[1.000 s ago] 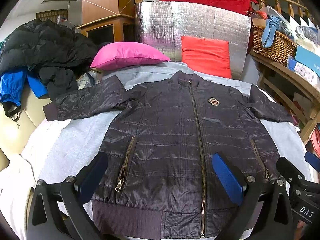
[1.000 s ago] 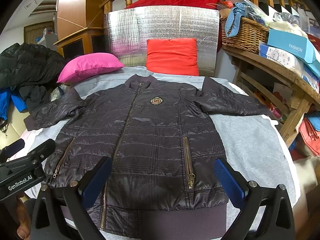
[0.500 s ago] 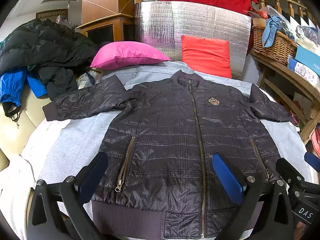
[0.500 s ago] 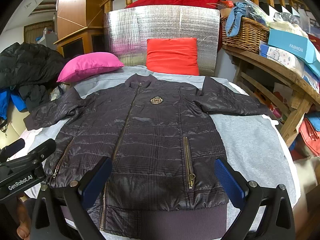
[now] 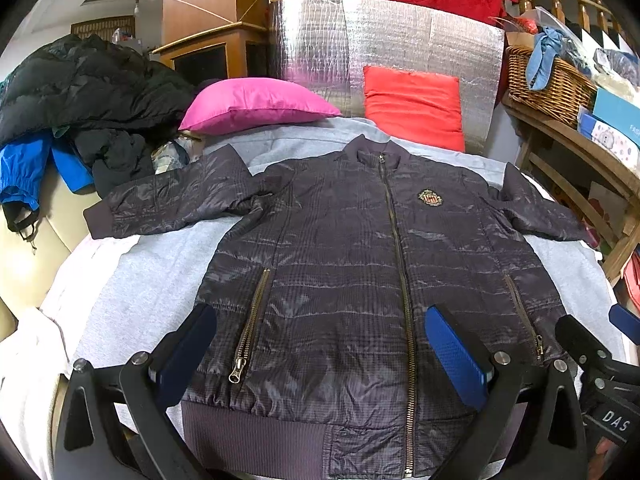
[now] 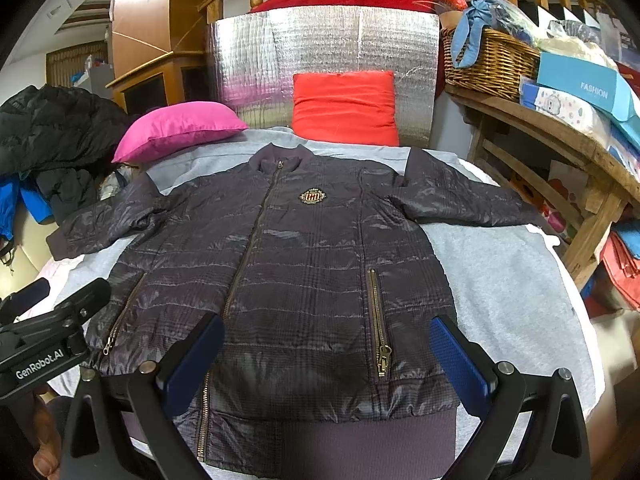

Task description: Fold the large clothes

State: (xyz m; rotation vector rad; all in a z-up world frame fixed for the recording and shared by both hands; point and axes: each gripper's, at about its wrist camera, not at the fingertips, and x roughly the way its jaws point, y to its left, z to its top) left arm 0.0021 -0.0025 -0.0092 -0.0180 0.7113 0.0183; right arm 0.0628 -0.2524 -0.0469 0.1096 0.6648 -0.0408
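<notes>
Lying flat, jacket (image 5: 344, 280) collar pointing away, hem nearest, both hand-held grippers (image 5: 320, 352) (image 6: 328, 356) wide.

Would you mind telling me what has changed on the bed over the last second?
Nothing visibly changed. The dark quilted jacket lies flat and zipped, sleeves spread, on the grey blanket. The left claw and right claw hover open over its hem, holding nothing.
</notes>
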